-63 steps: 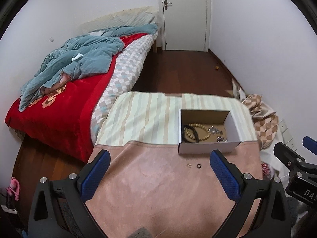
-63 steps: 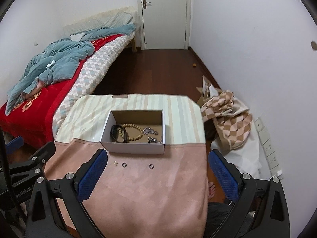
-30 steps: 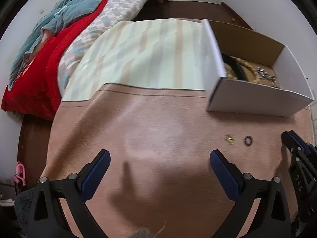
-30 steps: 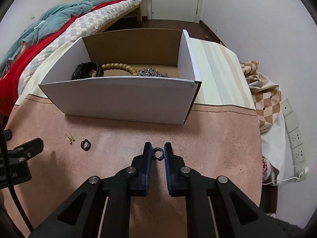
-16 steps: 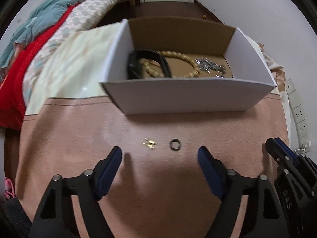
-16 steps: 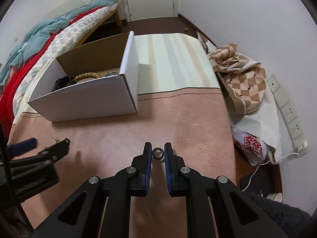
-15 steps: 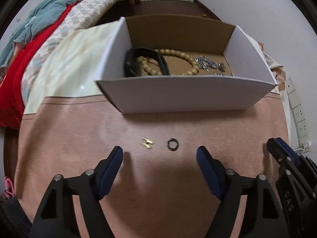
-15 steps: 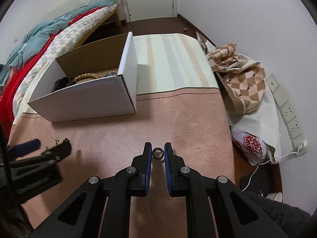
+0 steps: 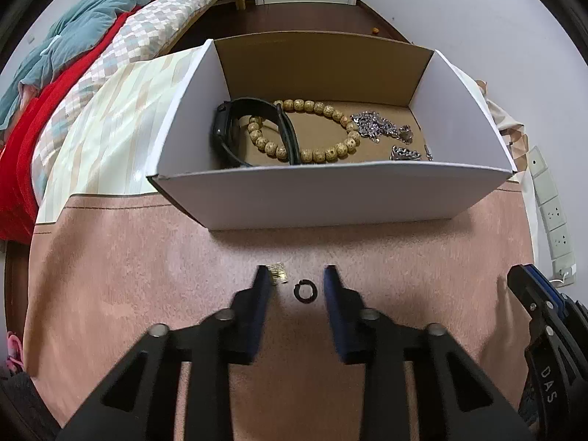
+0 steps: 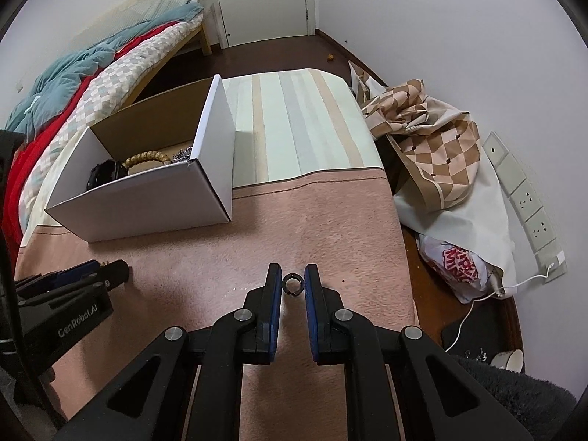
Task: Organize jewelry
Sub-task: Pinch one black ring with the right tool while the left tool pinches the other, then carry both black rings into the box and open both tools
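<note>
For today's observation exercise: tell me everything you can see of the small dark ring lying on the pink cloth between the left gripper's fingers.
The ring is a small, thin, dark band, seemingly metal, with a slight gap or notch at its lower edge. It lies flat on the pink cloth, just in front of the white box. The left gripper brackets it with its jaws partly closed, neither finger touching it. A small gold piece sits just to its left, apart from it.

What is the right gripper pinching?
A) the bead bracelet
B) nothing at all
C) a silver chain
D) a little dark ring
D: the right gripper has its blue pads closed on a small dark ring, held above the pink cloth; the bead bracelet and silver chain lie in the white box.
</note>
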The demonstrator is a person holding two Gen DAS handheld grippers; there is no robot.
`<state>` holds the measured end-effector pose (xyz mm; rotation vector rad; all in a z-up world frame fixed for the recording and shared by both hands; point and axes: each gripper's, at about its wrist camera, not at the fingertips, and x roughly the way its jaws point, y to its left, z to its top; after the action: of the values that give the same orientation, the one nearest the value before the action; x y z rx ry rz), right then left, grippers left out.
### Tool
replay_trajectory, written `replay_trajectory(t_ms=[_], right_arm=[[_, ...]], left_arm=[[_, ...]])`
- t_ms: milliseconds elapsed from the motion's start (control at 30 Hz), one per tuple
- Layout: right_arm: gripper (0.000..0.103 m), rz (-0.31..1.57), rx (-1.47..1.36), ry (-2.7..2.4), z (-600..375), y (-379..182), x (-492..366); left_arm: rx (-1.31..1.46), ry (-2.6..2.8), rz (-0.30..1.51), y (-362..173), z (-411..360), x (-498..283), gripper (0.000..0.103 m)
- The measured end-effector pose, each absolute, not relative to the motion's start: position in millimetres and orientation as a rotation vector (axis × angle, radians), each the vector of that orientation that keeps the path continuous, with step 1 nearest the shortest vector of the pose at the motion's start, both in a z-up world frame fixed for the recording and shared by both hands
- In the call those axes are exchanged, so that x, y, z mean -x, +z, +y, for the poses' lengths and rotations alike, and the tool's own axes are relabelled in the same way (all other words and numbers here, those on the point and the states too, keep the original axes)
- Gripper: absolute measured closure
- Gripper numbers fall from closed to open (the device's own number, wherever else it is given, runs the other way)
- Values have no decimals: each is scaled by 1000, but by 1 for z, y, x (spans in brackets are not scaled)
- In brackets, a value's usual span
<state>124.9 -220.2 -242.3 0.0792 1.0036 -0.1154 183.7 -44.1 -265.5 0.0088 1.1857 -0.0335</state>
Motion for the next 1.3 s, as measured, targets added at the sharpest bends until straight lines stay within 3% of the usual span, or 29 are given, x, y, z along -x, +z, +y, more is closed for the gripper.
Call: replay_trajectory(t_ms=[100, 600, 1033, 1300], right_arm=[[90, 1002, -88, -119, -221, -241, -126], [90, 957, -113, -104, -218, -218, -121], [90, 867, -132, -11, -201, -149, -125], [90, 862, -128, 92, -179, -116, -178]], left_arm=[[-3, -43, 1185, -265, -42, -185, 94], [14, -82, 1152, -248, -43, -166, 94], [36, -136, 1019, -165, -34, -169, 94], [103, -139, 998, -132, -9, -210, 94]])
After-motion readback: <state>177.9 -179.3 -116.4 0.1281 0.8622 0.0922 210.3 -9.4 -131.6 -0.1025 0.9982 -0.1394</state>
